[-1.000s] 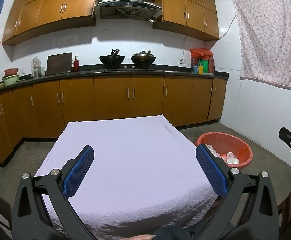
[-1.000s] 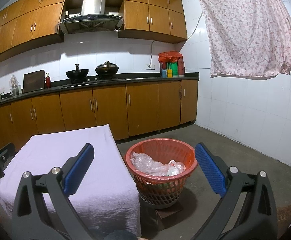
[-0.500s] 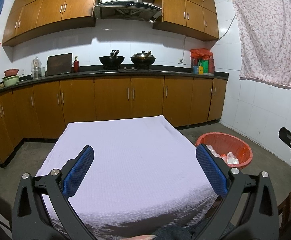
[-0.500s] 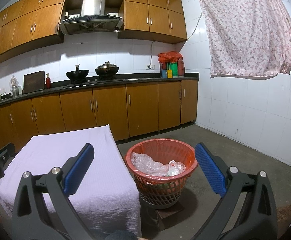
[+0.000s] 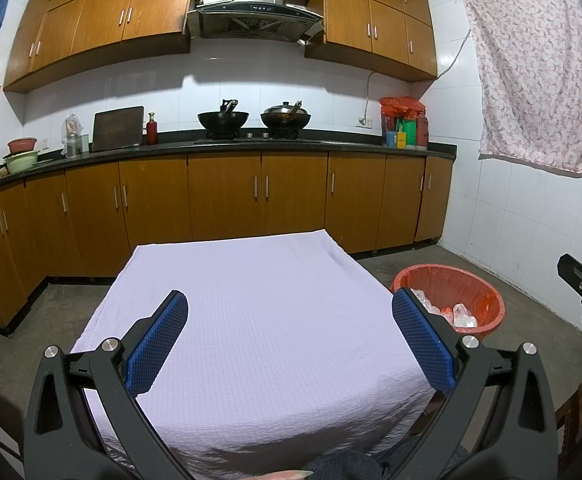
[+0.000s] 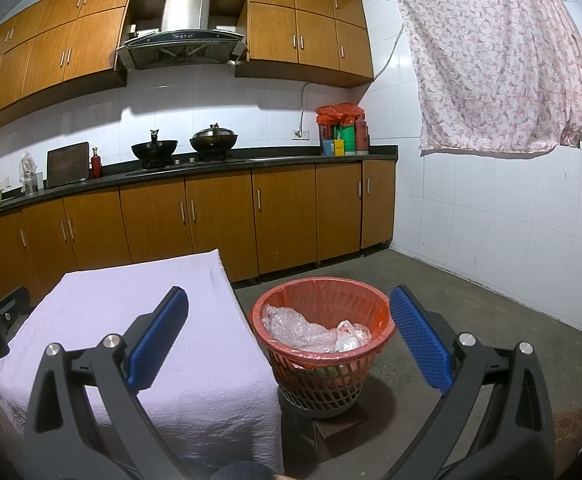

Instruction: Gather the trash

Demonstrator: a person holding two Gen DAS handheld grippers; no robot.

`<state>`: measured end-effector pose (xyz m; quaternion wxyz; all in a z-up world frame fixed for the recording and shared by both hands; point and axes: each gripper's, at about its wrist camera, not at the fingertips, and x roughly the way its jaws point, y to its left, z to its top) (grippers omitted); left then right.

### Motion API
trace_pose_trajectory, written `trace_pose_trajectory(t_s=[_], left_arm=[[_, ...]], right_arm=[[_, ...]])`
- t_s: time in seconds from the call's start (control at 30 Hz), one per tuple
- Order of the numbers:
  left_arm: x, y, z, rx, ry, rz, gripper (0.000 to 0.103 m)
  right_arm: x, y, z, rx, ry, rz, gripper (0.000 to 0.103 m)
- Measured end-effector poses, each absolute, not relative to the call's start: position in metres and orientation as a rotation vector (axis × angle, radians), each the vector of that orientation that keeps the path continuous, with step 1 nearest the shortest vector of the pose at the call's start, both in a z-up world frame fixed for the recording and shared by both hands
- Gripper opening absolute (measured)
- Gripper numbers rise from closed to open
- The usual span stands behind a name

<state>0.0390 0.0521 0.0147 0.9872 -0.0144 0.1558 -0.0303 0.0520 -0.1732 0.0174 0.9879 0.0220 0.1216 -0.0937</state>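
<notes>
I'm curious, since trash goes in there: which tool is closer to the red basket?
The right tool: the basket sits just ahead, framed by its open pads. The left tool hovers over the table, basket off to its right.

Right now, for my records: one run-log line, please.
left tongs: open, empty | right tongs: open, empty | red plastic mesh basket: holds clear plastic trash

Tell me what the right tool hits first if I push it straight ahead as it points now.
Most likely the red basket: it sits dead ahead between the open fingers of the right tool, beside the cloth-covered table. Nothing shows in between, though depth is hard to judge.
</notes>
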Motion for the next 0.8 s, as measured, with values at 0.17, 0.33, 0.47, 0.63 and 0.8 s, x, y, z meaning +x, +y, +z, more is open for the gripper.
trace_pose_trajectory(t_s=[0.17, 0.33, 0.47, 0.63, 0.8], left_arm=[[0.0389, 0.052, 0.0147, -0.028, 0.312, -0.061, 0.101], [0.0386, 0.0514, 0.0147, -0.028, 0.313, -0.061, 0.101], [0.0387, 0.0524, 0.0152, -0.028, 0.313, -0.061, 0.101], [0.0386, 0.0523, 0.0157, -0.028, 0.313, -0.061, 0.101], [0.0387, 0.0516, 0.0154, -0.027, 0.313, -0.061, 0.101]], right_arm=[[0.052, -0.1735, 0.0172, 0.045, 0.244, -0.189, 0.099], [0.0526, -0.1735, 0.0179, 0.046, 0.244, -0.189, 0.099], [0.0528, -0.1732, 0.0177, 0.046, 0.244, -0.189, 0.099], [0.0525, -0.1735, 0.0184, 0.047, 0.243, -0.19, 0.099], [0.0527, -0.1733, 0.0182, 0.047, 0.244, -0.189, 0.099]])
